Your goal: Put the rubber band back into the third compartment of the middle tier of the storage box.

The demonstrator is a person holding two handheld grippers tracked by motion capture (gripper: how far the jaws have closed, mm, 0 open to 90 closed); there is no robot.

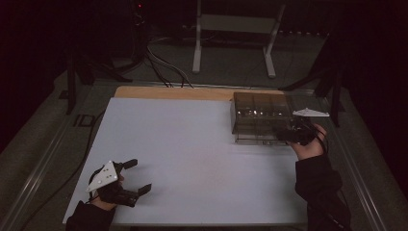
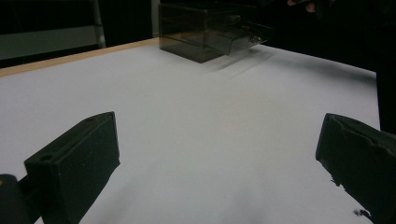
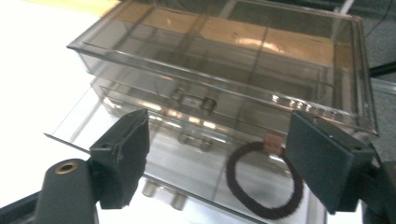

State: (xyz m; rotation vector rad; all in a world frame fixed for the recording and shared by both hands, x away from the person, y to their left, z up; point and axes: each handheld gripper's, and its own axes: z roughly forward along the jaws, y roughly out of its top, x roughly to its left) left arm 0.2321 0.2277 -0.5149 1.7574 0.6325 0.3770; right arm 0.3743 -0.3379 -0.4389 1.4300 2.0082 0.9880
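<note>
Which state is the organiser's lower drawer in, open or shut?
Open: the lower drawer juts forward of the clear organiser, a hair tie lying inside.

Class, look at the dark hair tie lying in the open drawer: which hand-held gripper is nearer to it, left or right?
Right. The right hand-held gripper hangs open just above the hair tie in the drawer; the left hand-held gripper sits across the table at its near corner.

We hold our left gripper (image 1: 137,175) low near our edge, jaws spread wide with nothing between them. Our right gripper (image 1: 288,134) is stretched farther forward on a dark-sleeved forearm, its jaws also apart, gripping nothing.
</note>
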